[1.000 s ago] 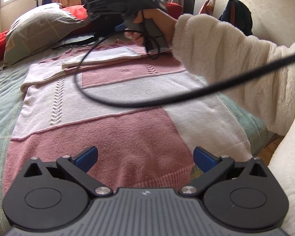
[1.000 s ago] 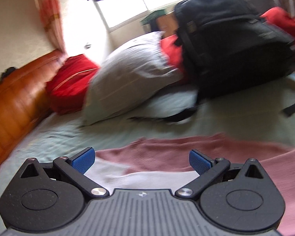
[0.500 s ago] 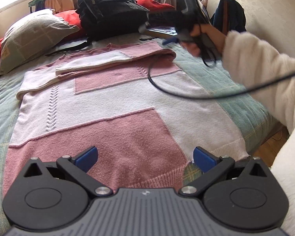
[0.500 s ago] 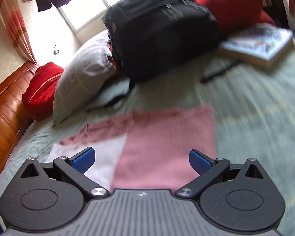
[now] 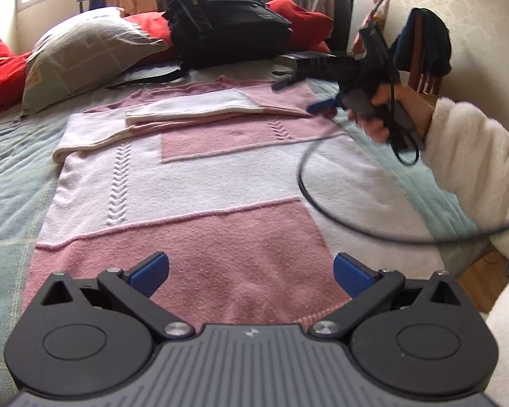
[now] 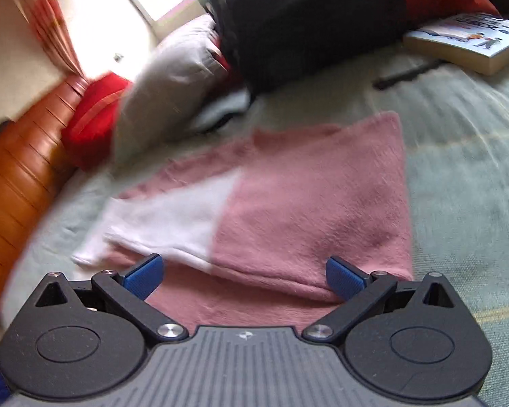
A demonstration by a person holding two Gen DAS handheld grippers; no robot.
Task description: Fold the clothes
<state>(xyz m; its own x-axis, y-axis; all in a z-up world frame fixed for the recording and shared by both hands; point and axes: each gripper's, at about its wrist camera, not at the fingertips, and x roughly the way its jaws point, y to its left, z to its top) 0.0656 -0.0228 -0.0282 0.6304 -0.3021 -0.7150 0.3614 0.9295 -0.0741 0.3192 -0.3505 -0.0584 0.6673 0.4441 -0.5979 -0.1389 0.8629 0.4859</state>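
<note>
pink-and-white knit sweater (image 5: pixel 193 183) lies flat, sleeve folded; left gripper (image 5: pixel 251 271) and right gripper (image 6: pixel 242 276) both gape empty.

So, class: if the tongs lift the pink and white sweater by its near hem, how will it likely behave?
The sweater is soft knit, so it would probably droop and stretch. Its folded sleeve lies loose and may slide off. It looks light.

The right gripper (image 6: pixel 242 276) hangs with jaws wide apart, empty, above the folded sleeve (image 6: pixel 288 210) of the pink-and-white sweater on the bed (image 6: pixel 465 183). Beyond lie a backpack (image 6: pixel 305 17), pillow (image 6: pixel 166 91) and book (image 6: pixel 465 44).
</note>
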